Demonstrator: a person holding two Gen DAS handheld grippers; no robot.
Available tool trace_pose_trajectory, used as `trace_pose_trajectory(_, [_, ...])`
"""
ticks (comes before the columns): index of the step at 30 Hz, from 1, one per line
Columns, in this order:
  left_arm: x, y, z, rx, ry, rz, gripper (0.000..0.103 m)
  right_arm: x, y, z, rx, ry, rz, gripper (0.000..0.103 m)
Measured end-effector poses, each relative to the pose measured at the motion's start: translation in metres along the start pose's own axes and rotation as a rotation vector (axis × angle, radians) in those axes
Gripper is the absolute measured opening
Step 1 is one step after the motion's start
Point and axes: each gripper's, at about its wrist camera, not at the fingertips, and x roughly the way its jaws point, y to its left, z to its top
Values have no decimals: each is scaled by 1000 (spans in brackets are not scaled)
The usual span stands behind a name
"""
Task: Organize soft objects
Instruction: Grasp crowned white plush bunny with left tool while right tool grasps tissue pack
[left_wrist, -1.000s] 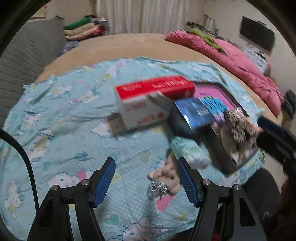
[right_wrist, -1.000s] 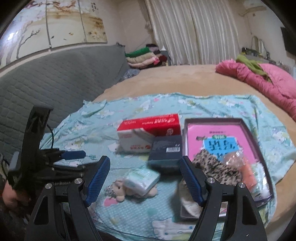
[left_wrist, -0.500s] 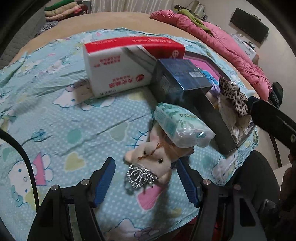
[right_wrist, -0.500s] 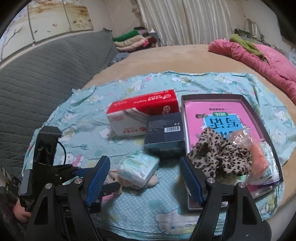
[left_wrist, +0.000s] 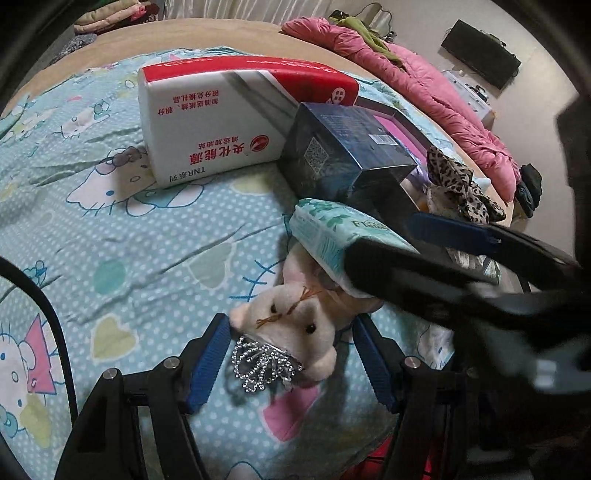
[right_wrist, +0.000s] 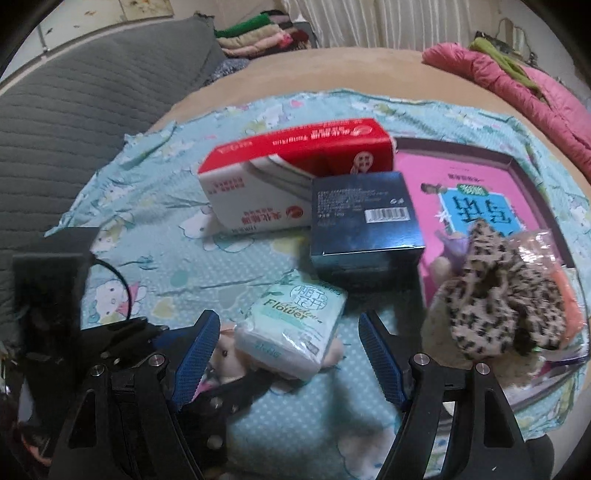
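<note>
A red-and-white carton (right_wrist: 295, 177) lies on the cartoon-print sheet (right_wrist: 166, 266) covering the bed. A dark blue box (right_wrist: 364, 221) touches the carton's right end. Beyond the carton, a pink quilt (right_wrist: 517, 85) and folded blankets (right_wrist: 255, 37) sit well apart from it.

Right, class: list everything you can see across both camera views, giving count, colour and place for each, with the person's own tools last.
Red-and-white cardboard tissue box: one, on the sheet, far side.
Dark blue glossy box: one, right of the tissue box.
Pale green plastic tissue pack: one, lying on the plush toy.
Cream plush toy with a silver crown: one, nearest the left claw.
Dark tray with a pink book inside: one, right side.
Leopard-print fabric piece: one, in the tray.
Light blue cartoon-print sheet: one, under everything.
Pink quilt: one, far right.
Left claw: open, around the plush toy.
Right claw: open, around the tissue pack.
</note>
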Motion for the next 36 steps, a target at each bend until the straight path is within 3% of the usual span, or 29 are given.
trace_pose_trajectory(5, [-4, 1, 1, 15, -13, -13, 64, 16, -1, 2, 9, 8, 1, 78])
trace_pose_trajectory(7, [-9, 3, -1, 21, -26, -25, 61, 22, -2, 2, -3, 29, 4, 69])
trace_pose_trajectory(16, [-6, 2, 7, 7, -53, -102, 51, 13, -8, 0, -35, -30, 9, 59])
trace_pose_trajectory(18, [-7, 2, 7, 19, -64, -91, 46, 7, -8, 0, -35, -48, 26, 58])
trace_pose_trajectory(24, [-14, -7, 10, 39, -109, -68, 43, -19, -12, 1, -20, -115, 96, 58])
trace_pose_trajectory(36, [-54, -28, 3, 57, -200, 20, 43, -80, -30, 7, -7, -298, 100, 58])
